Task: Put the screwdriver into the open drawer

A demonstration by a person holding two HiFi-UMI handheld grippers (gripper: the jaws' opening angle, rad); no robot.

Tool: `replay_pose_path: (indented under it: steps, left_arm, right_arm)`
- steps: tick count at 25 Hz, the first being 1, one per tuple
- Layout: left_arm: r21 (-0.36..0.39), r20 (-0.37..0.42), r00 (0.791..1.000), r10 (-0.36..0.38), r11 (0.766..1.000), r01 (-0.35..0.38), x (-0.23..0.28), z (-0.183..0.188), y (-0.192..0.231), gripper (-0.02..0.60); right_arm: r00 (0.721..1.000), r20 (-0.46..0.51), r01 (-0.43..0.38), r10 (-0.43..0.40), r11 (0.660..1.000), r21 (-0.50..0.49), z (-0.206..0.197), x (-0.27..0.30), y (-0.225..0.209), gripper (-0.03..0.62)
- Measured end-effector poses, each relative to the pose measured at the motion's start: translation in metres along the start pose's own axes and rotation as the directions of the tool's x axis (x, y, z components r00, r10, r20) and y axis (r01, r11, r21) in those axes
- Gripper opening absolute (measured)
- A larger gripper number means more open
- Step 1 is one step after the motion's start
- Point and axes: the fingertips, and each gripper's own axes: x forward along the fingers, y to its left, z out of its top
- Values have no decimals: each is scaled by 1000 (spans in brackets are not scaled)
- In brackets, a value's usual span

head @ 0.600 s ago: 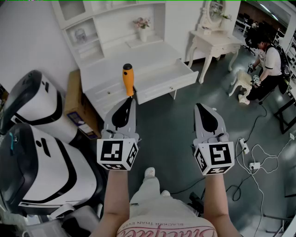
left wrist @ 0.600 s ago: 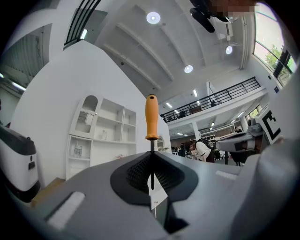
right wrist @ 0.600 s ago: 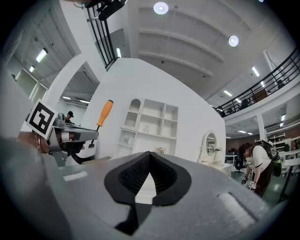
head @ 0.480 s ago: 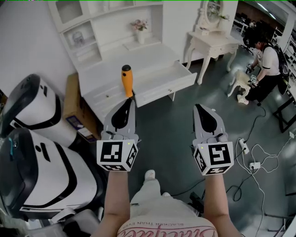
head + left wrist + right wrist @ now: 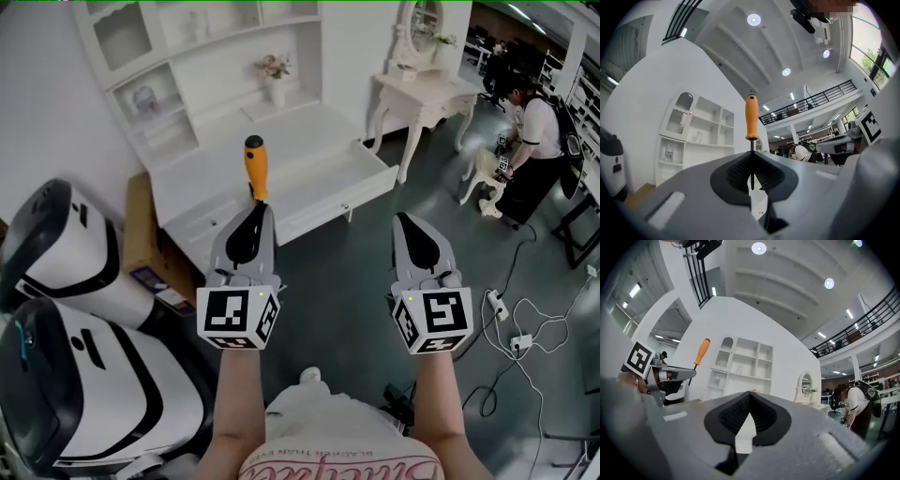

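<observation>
Left hand-held gripper: jaws pinched narrow on the screwdriver, gripping the thin metal shaft. In the left gripper view the shaft sits in the seam between the pads and the orange handle stands clear above the jaw tips. In the head view the long axis runs nearly in line with the gripper, handle leading, tip end back in the jaws.

Right hand-held gripper: jaws together, nothing between them. It is carried level beside the left, well apart from it.

Drawer: pulled out of the white table, open side up. It lies ahead of my left gripper and off to its right, past the handle. From the right gripper it lies ahead and to the left. So it sits roughly between the two lines of reach, not yet under either.

Judgement: carry phase, tool not over the drawer. The left has the tool, so the left makes the move: forward and rightward until the handle clears the drawer front. Then tip the axis down flat so it lies along the drawer's length. Release from here would drop it on the floor.
</observation>
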Motion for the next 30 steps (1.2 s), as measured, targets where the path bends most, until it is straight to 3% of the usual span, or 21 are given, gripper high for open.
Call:
replay_pose_path:
  steps: [8, 30]
  left_arm:
    - [-10, 0, 1000, -19, 1000, 19, 38, -15, 41, 32]
    - [-23, -57, 998, -27, 999, 25, 108, -62, 77, 33]
  right_arm:
    - [1000, -2, 18, -18, 1000, -11, -5, 50, 9, 2]
    - [998, -58, -5, 4, 1000, -20, -43, 136, -4, 2]
